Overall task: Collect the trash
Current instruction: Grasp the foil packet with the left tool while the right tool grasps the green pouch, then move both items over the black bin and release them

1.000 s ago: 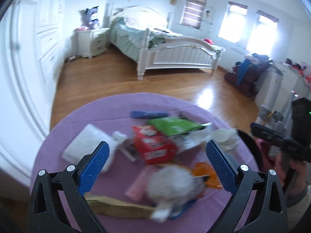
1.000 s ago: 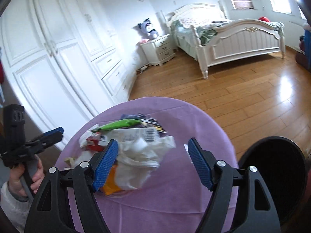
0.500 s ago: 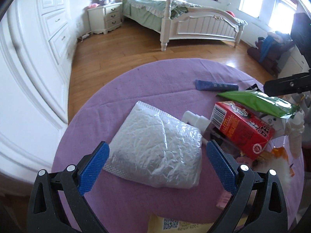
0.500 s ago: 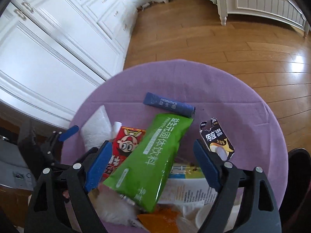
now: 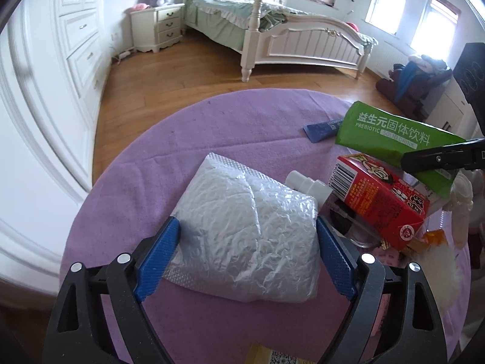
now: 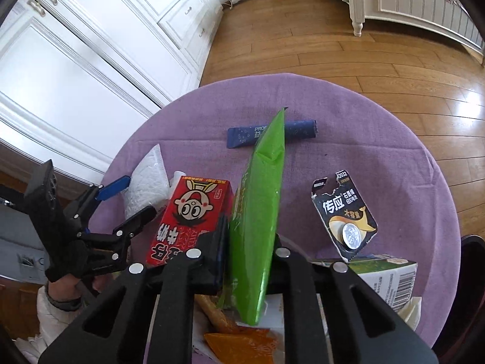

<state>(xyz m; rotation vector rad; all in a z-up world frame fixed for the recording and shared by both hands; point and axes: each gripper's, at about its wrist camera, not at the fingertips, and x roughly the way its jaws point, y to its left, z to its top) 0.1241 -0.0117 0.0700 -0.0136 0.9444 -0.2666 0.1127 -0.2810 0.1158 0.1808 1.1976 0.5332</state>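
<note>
Covering a round table, a purple cloth [image 5: 188,139] is strewn with trash; wood floor, white wardrobes and a bed lie beyond. Right gripper [image 6: 248,251], just closed, is clamped on the green prebiotic pouch [image 6: 257,212]. Left gripper [image 5: 247,253], just narrowing, brackets the silver foil bag [image 5: 248,227], apparently touching.

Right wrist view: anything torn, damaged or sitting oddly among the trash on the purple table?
Yes. The black battery card has a ragged, torn top edge and lies tilted, one coin cell still in it. The green pouch stands on edge, pinched in the right gripper, whose jaws have just closed on it. Nothing looks spilled.
</note>
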